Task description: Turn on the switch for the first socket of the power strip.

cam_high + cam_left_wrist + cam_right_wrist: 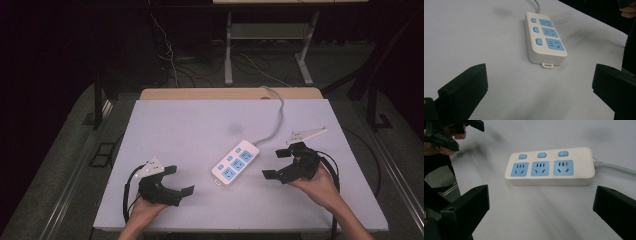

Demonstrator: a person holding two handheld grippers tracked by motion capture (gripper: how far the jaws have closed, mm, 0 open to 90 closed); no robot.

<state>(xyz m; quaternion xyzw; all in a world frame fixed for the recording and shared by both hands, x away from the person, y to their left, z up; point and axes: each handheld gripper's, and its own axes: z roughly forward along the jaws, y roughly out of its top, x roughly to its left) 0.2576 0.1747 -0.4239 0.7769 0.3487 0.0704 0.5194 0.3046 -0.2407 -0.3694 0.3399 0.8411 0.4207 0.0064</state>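
Note:
A white power strip (235,163) with three blue sockets and three blue switches lies flat near the middle of the pale table; its grey cable (276,117) runs off the far edge. My left gripper (179,180) rests low at the table's front left, open and holding nothing, its jaws pointing toward the strip (546,37). My right gripper (276,164) hovers just right of the strip (551,166), open and holding nothing. The left gripper (456,133), in a hand, shows at the top left of the right gripper view.
The table top (190,125) is a pale sheet on a wooden board. Beyond its far edge stand a desk frame's legs (228,50) and loose cables on a dark floor (180,60). Each gripper trails a black cable off the front edge.

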